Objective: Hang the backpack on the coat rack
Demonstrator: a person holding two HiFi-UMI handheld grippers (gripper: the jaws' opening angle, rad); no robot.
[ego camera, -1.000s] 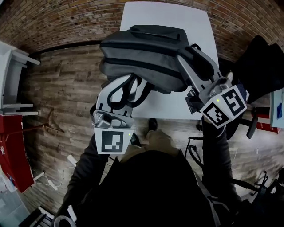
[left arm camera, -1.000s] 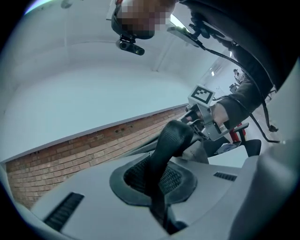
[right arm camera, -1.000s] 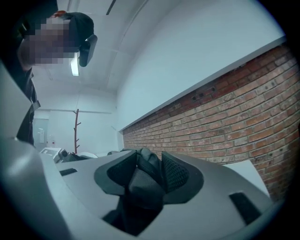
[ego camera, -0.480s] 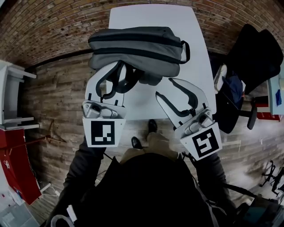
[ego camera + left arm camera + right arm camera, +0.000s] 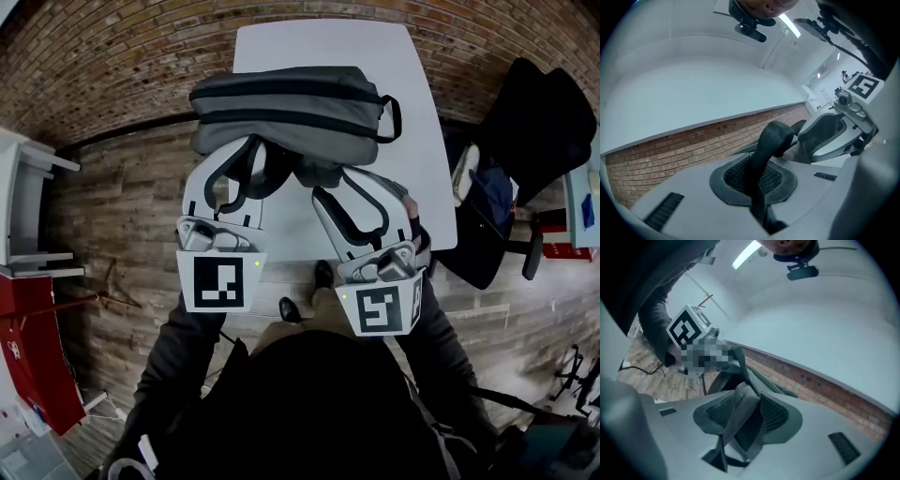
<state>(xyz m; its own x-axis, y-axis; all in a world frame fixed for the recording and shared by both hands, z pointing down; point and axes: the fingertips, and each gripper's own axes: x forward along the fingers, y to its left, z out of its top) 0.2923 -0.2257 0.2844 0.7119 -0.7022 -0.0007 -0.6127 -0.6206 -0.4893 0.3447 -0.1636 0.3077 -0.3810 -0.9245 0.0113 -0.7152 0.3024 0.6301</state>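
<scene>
You're in what looks like a loft-style office or studio workspace: a bare brick wall (image 5: 112,56) runs behind a plain white table (image 5: 422,150), and the floor (image 5: 122,206) is wood plank. An office chair (image 5: 531,264) stands to your right, white shelving (image 5: 23,202) stands to your left, and a strip light (image 5: 746,254) hangs from the white ceiling (image 5: 811,333).

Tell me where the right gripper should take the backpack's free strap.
Mid-length on the free strap, pinching its flat faces, coming from the near side of the backpack. It hangs loose there, already between the right gripper's jaws, which have just been opening.
</scene>
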